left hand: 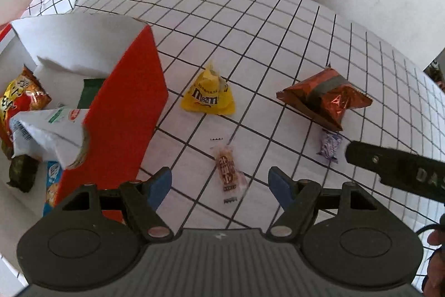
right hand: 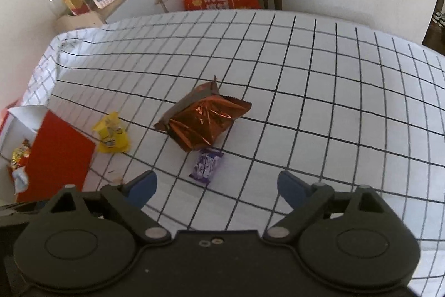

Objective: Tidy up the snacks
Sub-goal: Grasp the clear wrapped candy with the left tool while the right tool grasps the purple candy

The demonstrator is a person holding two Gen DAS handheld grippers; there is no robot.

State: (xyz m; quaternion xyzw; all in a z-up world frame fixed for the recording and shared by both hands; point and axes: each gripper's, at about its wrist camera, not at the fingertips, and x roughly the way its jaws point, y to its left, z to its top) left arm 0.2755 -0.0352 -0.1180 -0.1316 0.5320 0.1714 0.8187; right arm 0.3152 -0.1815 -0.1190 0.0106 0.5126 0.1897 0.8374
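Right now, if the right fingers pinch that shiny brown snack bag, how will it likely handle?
The brown snack bag looks puffed and creased, so probably light and crushable. Its foil looks glossy, so it may slip. It likely won't roll.

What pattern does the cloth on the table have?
The tablecloth is white with a thin black grid of squares; the right wrist view shows it best.

Left gripper (left hand: 219,185): jaws spread wide, nothing between the blue pads (left hand: 160,187), hovering above the surface and tilted down. Right gripper (right hand: 217,187): same state, jaws wide apart, empty, also angled down. One black finger of the right gripper pokes into the left wrist view from the right (so the two are close, side by side). Bit of the person's hand (left hand: 435,255) visible at that view's right edge.
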